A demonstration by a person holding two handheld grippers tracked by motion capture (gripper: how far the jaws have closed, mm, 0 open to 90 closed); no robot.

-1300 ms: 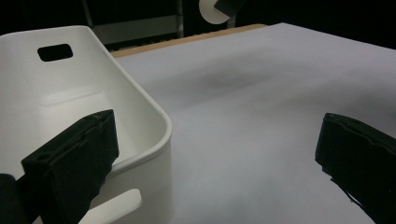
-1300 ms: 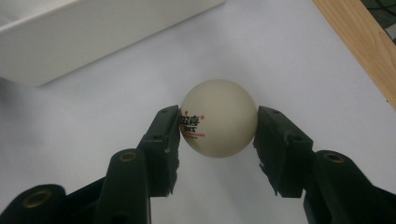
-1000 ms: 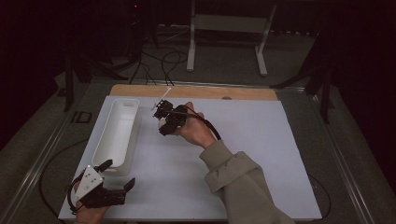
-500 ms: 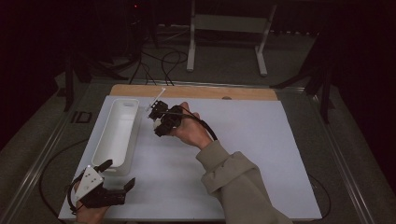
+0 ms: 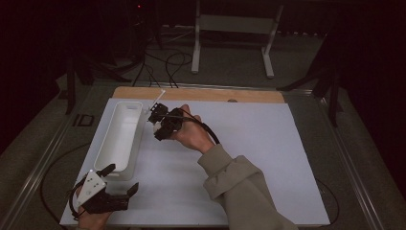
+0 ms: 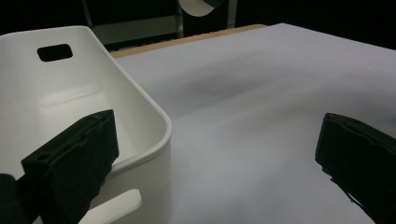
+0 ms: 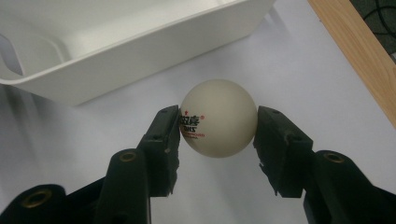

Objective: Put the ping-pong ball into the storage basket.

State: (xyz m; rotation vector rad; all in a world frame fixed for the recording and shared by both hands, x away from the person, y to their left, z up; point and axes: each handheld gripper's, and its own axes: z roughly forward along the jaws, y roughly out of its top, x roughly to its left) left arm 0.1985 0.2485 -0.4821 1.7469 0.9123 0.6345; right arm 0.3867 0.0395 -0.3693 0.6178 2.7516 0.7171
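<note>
A white ping-pong ball (image 7: 218, 122) with red and black print sits between the two pads of my right gripper (image 7: 218, 126), which is shut on it just above the white mat. In the high view the right gripper (image 5: 157, 123) hovers by the far right corner of the long white bin (image 5: 137, 139). The bin (image 7: 140, 51) looks empty. My left gripper (image 5: 122, 178) rests at the mat's near left corner, open with nothing between its fingers. In the left gripper view it (image 6: 215, 158) stands beside the bin's near end (image 6: 159, 123).
A white mat (image 5: 249, 158) covers the table, with a wooden strip (image 5: 201, 94) along its far edge. Cables and a white metal stand (image 5: 234, 28) lie on the dark floor beyond. The person's sleeve (image 5: 239, 187) crosses the mat's near middle.
The right gripper with the ball has shifted slightly left, closer to the bin's far corner. The left gripper has stayed put.
</note>
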